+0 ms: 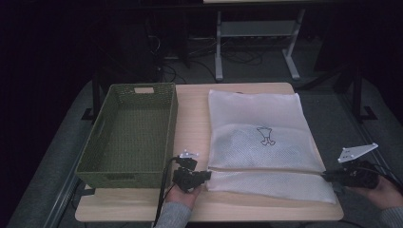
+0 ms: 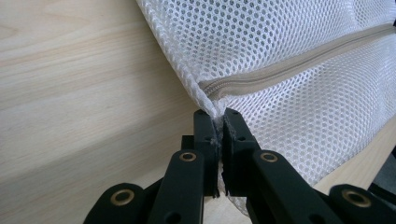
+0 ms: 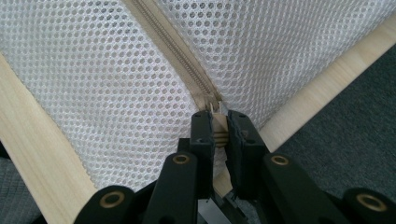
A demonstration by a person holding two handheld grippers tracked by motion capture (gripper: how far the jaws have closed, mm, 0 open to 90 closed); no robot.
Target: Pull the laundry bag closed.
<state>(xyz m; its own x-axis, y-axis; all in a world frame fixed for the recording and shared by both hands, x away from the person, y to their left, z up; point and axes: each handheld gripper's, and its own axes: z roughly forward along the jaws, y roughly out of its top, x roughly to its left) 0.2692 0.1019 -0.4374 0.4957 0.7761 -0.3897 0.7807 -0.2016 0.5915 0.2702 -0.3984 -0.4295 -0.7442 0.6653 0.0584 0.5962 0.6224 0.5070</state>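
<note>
A white mesh laundry bag (image 1: 259,137) lies flat on the wooden table, its beige zipper (image 2: 299,67) running across the near part. My left gripper (image 1: 205,176) pinches the bag's near-left corner at the zipper's end; in the left gripper view the jaws of the left gripper (image 2: 219,116) are shut on the mesh (image 2: 261,42). My right gripper (image 1: 328,176) holds the bag's right end. In the right gripper view the right gripper (image 3: 219,116) is shut on the zipper pull (image 3: 219,133), where the zipper (image 3: 180,51) ends.
A green woven basket (image 1: 130,135) stands on the left half of the table (image 1: 190,114), close to my left hand. The table's near edge and right edge lie right by the grippers. Grey carpet and desk legs (image 1: 218,47) are beyond.
</note>
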